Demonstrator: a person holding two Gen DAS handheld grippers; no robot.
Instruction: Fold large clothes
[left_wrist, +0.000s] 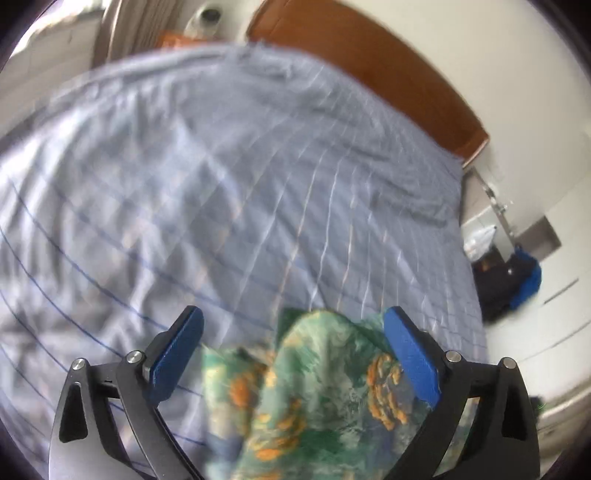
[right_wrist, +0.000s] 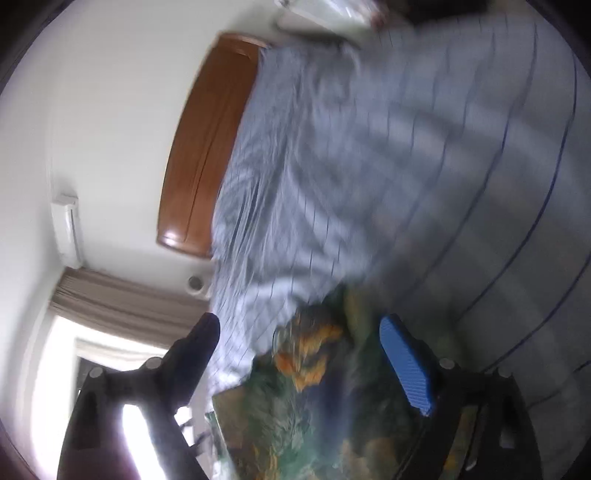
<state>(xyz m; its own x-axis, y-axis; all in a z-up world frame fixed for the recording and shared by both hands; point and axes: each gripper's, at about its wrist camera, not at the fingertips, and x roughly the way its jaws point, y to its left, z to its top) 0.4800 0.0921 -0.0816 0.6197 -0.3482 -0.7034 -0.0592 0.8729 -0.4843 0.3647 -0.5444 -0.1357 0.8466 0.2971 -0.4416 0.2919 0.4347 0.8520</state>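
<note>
A green garment with orange and blue print (left_wrist: 303, 391) hangs bunched between the fingers of my left gripper (left_wrist: 293, 332), above a bed. The jaws stand wide apart and the blue pads (left_wrist: 410, 354) do not press the cloth. In the right wrist view the same garment (right_wrist: 295, 406) lies between the fingers of my right gripper (right_wrist: 301, 332), also wide apart, with one blue pad (right_wrist: 404, 362) beside the cloth. Both views are blurred. Where the cloth is held closer to the cameras is hidden.
A bed with a light blue checked sheet (left_wrist: 207, 184) fills both views, with a brown wooden headboard (left_wrist: 369, 62) at its far end. White walls, a curtain and bright window (right_wrist: 110, 325) and an air conditioner (right_wrist: 68, 229) surround it. Dark and blue items (left_wrist: 517, 280) lie beside the bed.
</note>
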